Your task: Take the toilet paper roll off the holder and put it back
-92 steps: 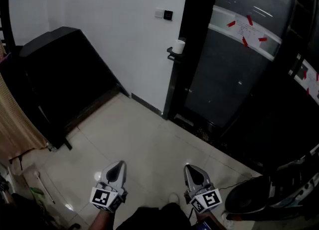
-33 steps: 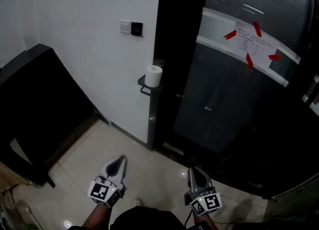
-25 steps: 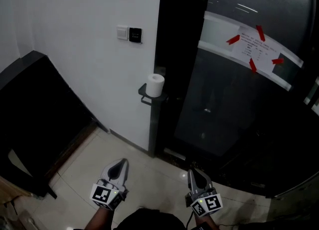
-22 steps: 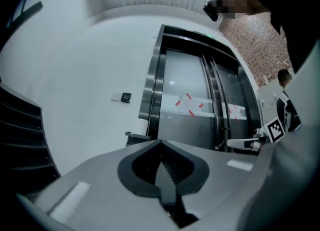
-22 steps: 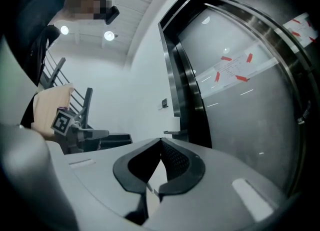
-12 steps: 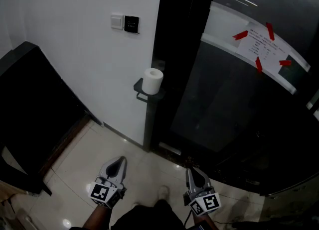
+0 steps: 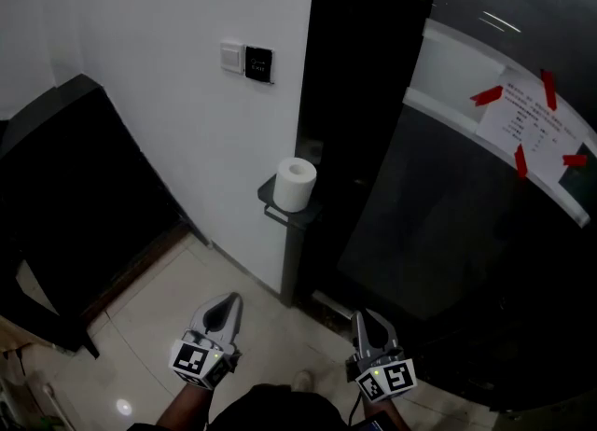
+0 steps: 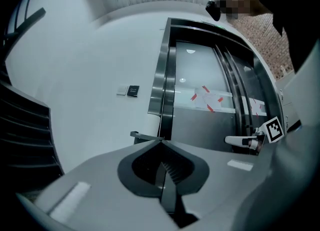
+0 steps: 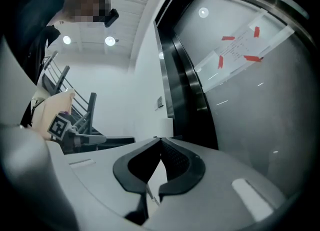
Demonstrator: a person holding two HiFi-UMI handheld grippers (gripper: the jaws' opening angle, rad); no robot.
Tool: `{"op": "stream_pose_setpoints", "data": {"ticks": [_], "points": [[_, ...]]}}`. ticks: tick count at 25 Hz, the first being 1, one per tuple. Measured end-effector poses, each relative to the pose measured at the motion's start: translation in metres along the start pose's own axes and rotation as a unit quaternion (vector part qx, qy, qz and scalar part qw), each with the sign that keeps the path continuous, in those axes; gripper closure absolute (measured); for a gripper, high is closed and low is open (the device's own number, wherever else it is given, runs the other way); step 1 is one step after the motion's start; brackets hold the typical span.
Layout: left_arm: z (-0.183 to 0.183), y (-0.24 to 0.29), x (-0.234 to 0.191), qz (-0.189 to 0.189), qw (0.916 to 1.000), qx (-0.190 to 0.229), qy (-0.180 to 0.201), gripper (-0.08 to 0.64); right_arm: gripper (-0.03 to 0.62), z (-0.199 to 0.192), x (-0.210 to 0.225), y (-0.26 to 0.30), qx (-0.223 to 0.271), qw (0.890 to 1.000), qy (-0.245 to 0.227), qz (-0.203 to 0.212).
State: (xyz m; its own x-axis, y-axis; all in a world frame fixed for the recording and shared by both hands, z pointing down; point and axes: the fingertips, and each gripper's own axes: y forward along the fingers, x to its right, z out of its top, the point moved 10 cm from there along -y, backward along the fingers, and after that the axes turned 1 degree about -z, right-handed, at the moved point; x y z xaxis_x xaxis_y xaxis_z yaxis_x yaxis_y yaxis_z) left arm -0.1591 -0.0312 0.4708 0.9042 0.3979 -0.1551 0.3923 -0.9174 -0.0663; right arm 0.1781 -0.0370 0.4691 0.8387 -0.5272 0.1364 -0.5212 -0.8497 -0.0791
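Observation:
A white toilet paper roll (image 7: 296,184) stands upright on a small black holder (image 7: 283,212) fixed where the white wall meets the black door frame. Both grippers hang low over the tiled floor, well short of the roll and apart from it. My left gripper (image 7: 229,304) is shut with nothing in it; in its own view the tips (image 8: 161,141) meet, and the holder (image 8: 142,136) shows just past them. My right gripper (image 7: 362,321) is shut and empty too. The roll (image 9: 167,126) sits just above its closed tips (image 9: 159,139).
A black cabinet (image 7: 84,177) stands along the wall at the left. Switch plates (image 7: 247,59) are on the wall above the roll. The dark glass door (image 7: 448,233) at the right bears a paper (image 7: 522,131) taped on with red tape. A shoe (image 7: 300,381) shows on the pale tiles.
The head view has drawn nearer to the wall, so the roll looks larger and sits lower in the picture. Both grippers stayed shut and side by side at the bottom.

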Motion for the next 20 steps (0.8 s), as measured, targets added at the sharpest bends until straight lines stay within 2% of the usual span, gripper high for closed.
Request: {"op": "stream_pose_setpoints", "data": {"ticks": [10,17,20], "points": [[0.014,0.087,0.034,0.004,0.9998,0.013,0.017,0.558,0.578,0.003,0.077,0.03,-0.002,1.0,0.015,0.025],[0.015,0.117,0.049,0.015,0.9992,0.024,0.029,0.558,0.578,0.014,0.12,0.036,0.002,0.999,0.006,0.036],[0.019,0.121,0.051,0.012,0.9991,0.019,0.036,0.558,0.578,0.016,0.125,0.04,0.008,0.999,0.009,0.037]]}}
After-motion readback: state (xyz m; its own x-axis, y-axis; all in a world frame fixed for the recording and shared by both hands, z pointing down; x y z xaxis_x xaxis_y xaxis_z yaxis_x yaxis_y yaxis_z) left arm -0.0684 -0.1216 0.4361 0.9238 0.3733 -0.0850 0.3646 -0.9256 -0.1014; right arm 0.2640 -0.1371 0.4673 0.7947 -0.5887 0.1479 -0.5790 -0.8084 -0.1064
